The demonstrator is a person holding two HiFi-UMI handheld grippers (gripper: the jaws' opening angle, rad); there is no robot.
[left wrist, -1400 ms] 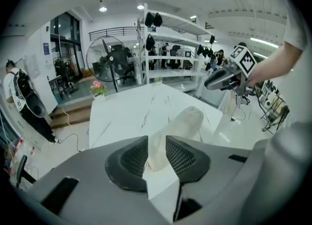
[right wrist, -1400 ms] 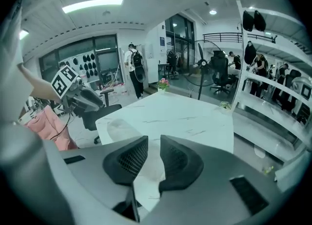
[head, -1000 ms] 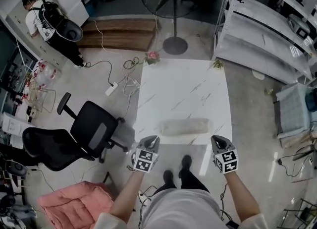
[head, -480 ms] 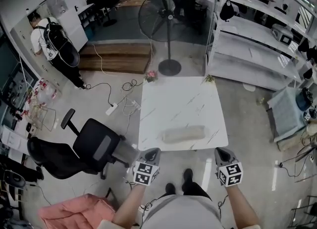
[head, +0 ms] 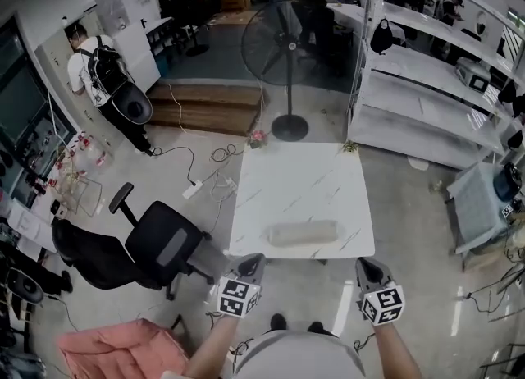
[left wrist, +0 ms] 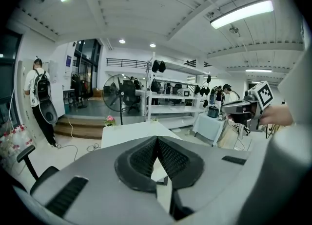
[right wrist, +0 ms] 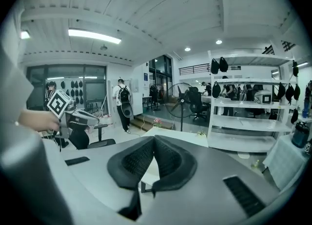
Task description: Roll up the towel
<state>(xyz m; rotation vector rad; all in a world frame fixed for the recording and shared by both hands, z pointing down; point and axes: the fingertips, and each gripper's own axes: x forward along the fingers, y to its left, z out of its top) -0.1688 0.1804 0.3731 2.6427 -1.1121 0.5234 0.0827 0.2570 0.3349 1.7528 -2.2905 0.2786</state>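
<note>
- While the rolled towel (head: 303, 233) lies along the near edge of the white worktop (head: 299, 176) at frame centre, nothing touches it.
- The left hand-held gripper (head: 249, 262), lower centre-left, hangs off the worktop, jaws pressed together, empty.
- The right hand-held gripper (head: 366, 267), lower right, likewise pressed together, empty.
- A fan (head: 279, 41) stands upper centre.

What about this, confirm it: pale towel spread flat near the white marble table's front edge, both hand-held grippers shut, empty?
No: the head view shows the pale cloth towel rolled up, not flat. It lies near the front edge of the white marble table; left hand-held gripper and right hand-held gripper are shut, empty.
</note>
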